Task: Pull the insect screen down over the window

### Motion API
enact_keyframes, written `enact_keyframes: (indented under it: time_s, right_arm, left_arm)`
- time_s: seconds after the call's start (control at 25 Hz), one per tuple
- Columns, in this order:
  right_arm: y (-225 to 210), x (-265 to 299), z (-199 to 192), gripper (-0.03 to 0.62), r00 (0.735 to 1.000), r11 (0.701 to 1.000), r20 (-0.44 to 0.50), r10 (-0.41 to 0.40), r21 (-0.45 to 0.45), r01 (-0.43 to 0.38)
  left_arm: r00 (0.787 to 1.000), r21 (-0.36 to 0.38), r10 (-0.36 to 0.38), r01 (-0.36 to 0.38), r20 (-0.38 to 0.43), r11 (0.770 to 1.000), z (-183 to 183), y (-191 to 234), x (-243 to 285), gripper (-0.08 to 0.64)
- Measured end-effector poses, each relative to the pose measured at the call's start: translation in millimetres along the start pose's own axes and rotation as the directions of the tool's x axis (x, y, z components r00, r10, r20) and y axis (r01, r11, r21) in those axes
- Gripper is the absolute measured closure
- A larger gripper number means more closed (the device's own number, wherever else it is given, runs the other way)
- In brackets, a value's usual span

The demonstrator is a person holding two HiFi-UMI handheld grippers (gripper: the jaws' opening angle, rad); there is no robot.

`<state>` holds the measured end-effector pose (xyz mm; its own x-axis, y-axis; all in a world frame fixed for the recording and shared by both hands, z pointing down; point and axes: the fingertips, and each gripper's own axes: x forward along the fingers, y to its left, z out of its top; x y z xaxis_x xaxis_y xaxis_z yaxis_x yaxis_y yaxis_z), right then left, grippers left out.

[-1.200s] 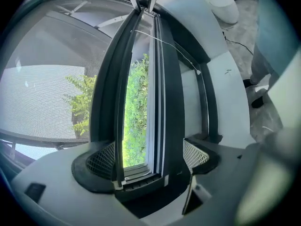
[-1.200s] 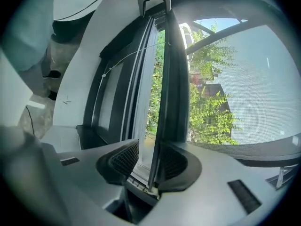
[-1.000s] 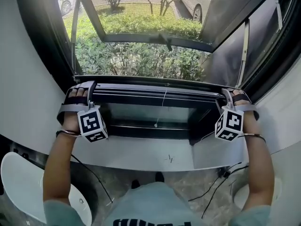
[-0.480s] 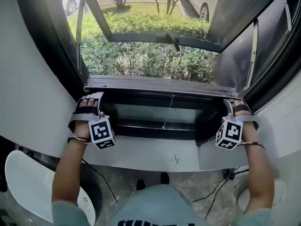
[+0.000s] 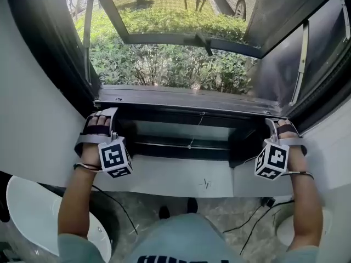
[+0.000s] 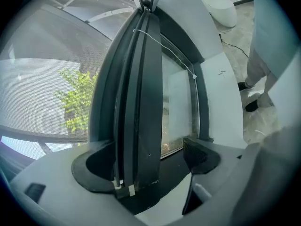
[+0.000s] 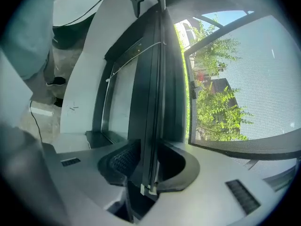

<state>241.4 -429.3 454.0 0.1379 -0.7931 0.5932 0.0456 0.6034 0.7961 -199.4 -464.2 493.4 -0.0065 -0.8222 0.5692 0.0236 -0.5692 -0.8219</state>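
Nearest the camera I saw the person's bare forearms reaching up past the white window sill (image 5: 181, 177). The left gripper (image 6: 148, 160) sat at the left end of the long black pull bar of the insect screen (image 5: 192, 100). Its jaws were wide, with the bar lying against one jaw and clear of the other. At the bar's right end, the right gripper (image 7: 153, 164) was closing, and its pads were up against both faces of the bar. The bar ran level across the window frame, low down, with a thin white cord (image 5: 192, 138) hanging from its middle. Above it stretched the fine grey mesh (image 5: 164, 15), and beyond lay a green hedge (image 5: 164, 67).
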Motion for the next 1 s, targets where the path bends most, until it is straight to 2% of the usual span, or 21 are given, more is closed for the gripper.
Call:
enact_keyframes:
  time_s: [0.12, 0.28, 0.44, 0.6, 0.72, 0.88, 1.0]
  right_arm:
    - [0.4, 3.7, 0.5, 0.472, 1.0, 1.0, 0.004, -0.021, 0.023, 0.021]
    - [3.1, 3.3, 1.1, 0.472, 0.999, 0.997, 0.011, -0.053, 0.055, 0.052]
    - [-0.5, 6.4, 2.1, 0.472, 0.987, 0.985, 0.0, -0.16, 0.071, 0.159]
    - [-3.9, 8.8, 3.7, 0.471, 0.968, 0.964, -0.004, -0.251, 0.091, 0.251]
    - [-0.2, 7.3, 2.0, 0.472, 0.977, 0.973, -0.012, -0.215, 0.079, 0.215]
    - [3.6, 4.6, -1.1, 0.472, 0.99, 0.989, -0.034, -0.134, 0.054, 0.136]
    - [0.2, 10.9, 0.2, 0.471, 0.983, 0.983, -0.028, -0.18, 0.032, 0.181]
  left_arm:
    - [1.0, -0.01, 0.02, -0.02, -0.007, 1.0, 1.4, -0.3, 3.0, 0.114]
    - [0.999, -0.006, 0.009, -0.009, -0.035, 1.0, -0.4, -0.7, 1.8, 0.114]
    - [0.999, -0.002, 0.013, -0.013, -0.032, 1.0, -1.2, 0.1, 0.5, 0.114]
    - [0.998, 0.012, 0.052, -0.052, -0.039, 0.999, -3.1, 1.9, 1.7, 0.114]
    - [0.995, 0.037, 0.057, -0.055, -0.077, 0.998, -3.4, -0.9, 2.0, 0.123]
    - [0.995, 0.025, 0.06, -0.059, -0.075, 0.998, 0.4, -2.5, 5.9, 0.126]
    - [0.992, 0.005, 0.108, -0.108, -0.069, 0.994, 0.2, 0.3, 9.3, 0.126]
